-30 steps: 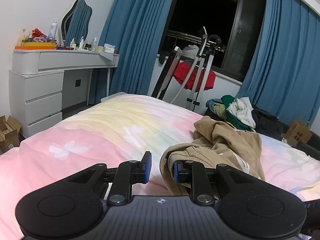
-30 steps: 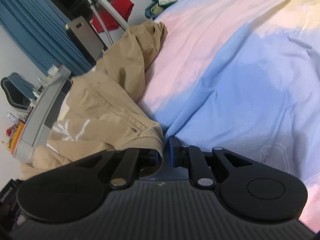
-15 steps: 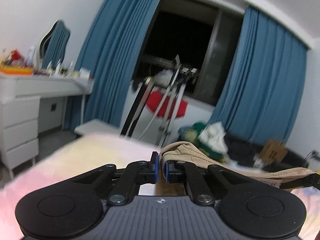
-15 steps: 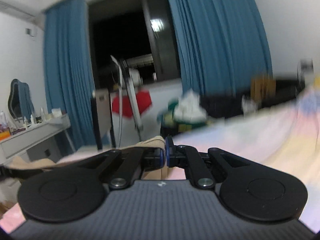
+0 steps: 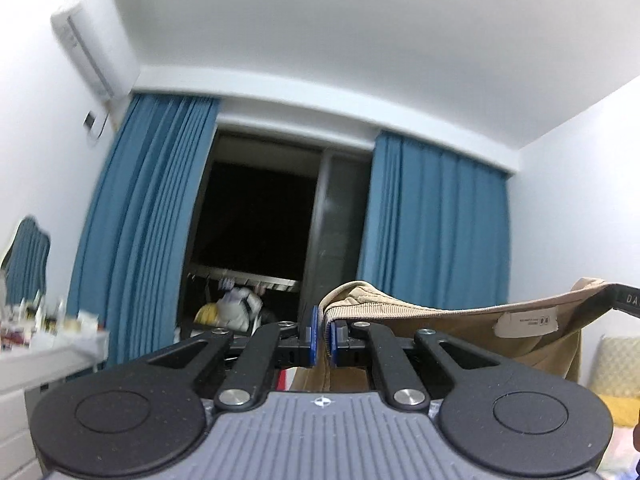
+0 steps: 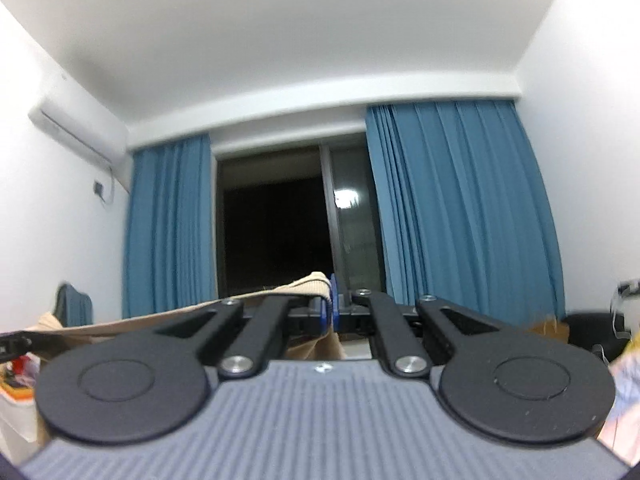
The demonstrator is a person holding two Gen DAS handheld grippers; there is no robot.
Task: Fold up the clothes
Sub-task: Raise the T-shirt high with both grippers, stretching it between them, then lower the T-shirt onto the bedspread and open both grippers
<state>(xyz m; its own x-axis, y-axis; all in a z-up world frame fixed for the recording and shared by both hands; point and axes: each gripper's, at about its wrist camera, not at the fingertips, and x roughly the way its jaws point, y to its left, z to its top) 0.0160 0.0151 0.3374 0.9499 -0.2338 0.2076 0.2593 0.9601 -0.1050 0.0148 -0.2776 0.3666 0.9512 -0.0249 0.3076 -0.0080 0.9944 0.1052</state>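
The tan garment point(image 5: 452, 312) hangs in the air, its ribbed hem stretched between both grippers. The left gripper point(image 5: 323, 334) is pinched tight on one end, the cloth running toward 3 o'clock; the right gripper point(image 6: 332, 307) clamps the other end, cloth trailing toward 9 o'clock. Blue curtains point(image 6: 456, 208) flank the dark window point(image 6: 276, 224) at 12 o'clock.

You can make out the capitals "DA" on the black gripper finger point(image 5: 626, 301) that enters the left wrist view at the right edge, where the frame cuts the rest off. The pale label point(image 5: 526, 322) sewn inside the tan garment point(image 5: 460, 320) carries small dark print and a tiny boxed mark, but it is too small for you to read. The right wrist view gives you no legible text.
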